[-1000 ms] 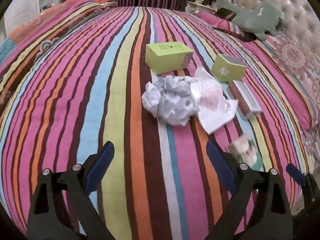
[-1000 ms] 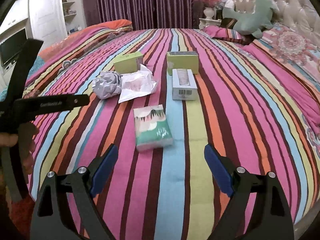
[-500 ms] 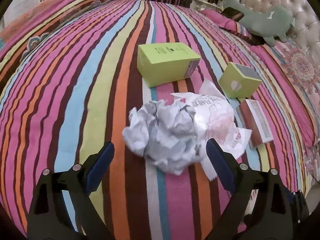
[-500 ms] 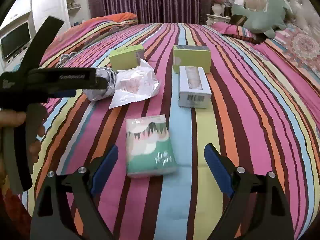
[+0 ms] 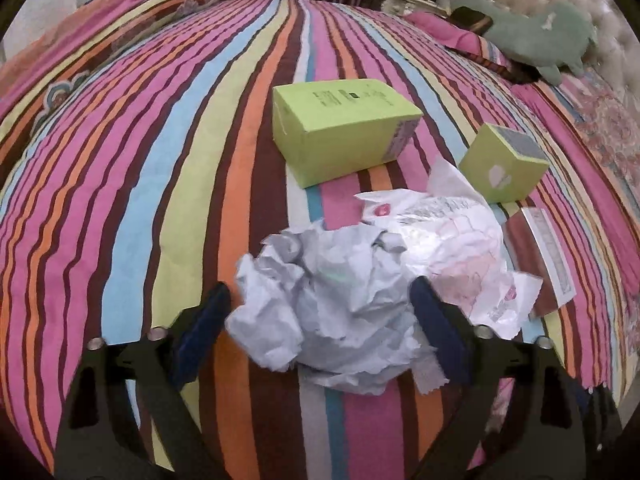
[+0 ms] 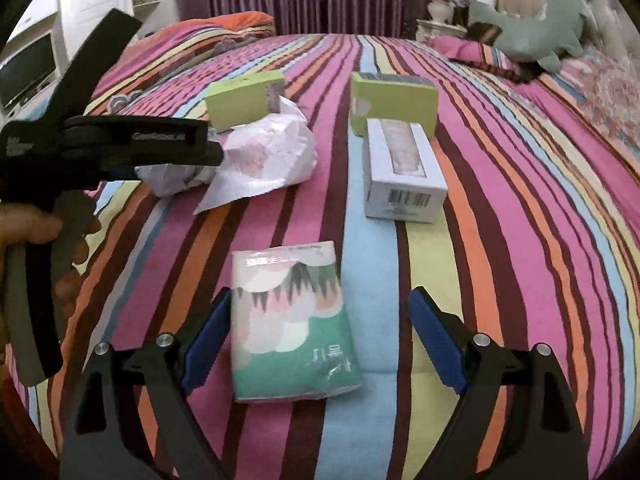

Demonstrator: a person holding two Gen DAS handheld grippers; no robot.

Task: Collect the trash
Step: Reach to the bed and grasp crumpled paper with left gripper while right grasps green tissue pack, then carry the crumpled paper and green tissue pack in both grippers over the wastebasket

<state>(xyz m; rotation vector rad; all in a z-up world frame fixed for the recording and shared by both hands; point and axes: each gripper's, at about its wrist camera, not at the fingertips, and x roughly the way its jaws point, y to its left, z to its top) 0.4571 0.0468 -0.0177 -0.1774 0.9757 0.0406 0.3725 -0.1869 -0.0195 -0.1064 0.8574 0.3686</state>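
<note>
Through the left wrist view we have the left claw straddling the crumpled paper ball on the striped bed. Its jaws are closing, with the ball between them; the right pad looks to be at the paper's edge and the left pad just beside it, so we would not call this a grip yet. A white plastic wrapper lies against the ball's right side, and two green boxes sit beyond. We judge the step in hand to be the pickup of the paper ball. The next move calls for closing until the paper gives and holds, while keeping the wrapper out of the pinch or accepting it as part of the load.

Through the right wrist view we have the right claw open over the tissue pack, which lies flat on the bed between the jaws, nearer the left pad, with neither pad pressing it. The white carton lies further off. Here the next move calls for shifting a little to centre the pack, then closing across its narrow sides. No bin shows in either view.
</note>
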